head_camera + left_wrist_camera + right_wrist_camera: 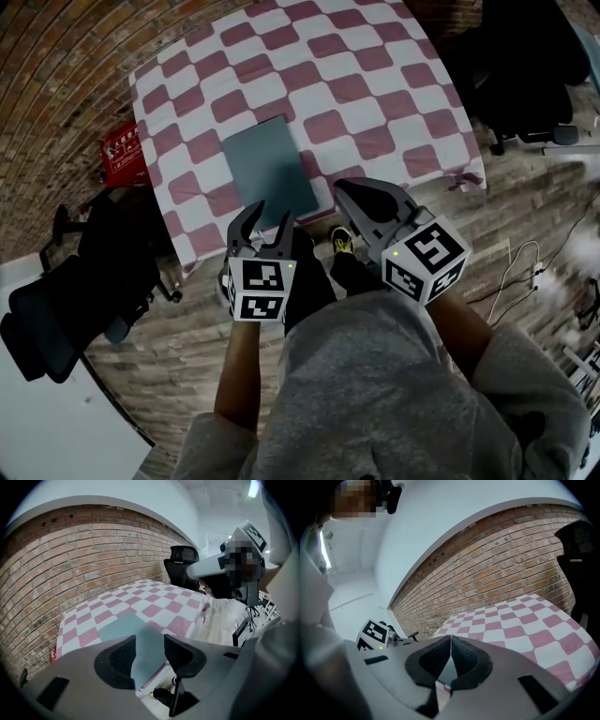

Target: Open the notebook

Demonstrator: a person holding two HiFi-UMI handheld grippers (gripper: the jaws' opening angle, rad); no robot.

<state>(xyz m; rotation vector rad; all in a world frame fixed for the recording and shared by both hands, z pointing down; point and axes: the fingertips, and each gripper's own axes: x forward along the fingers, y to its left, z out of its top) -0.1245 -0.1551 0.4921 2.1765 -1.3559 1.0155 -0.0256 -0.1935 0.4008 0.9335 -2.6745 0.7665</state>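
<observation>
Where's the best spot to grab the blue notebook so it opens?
Probably just the top cover, at a near corner, coming from the person's side. The notebook lies closed and flat on the checked table, its short edge near the table's edge, where the left gripper hangs with jaws apart. I cannot tell which side is the spine.

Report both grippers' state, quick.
Left gripper: open, holding nothing.
Right gripper: closed, holding nothing.
</observation>
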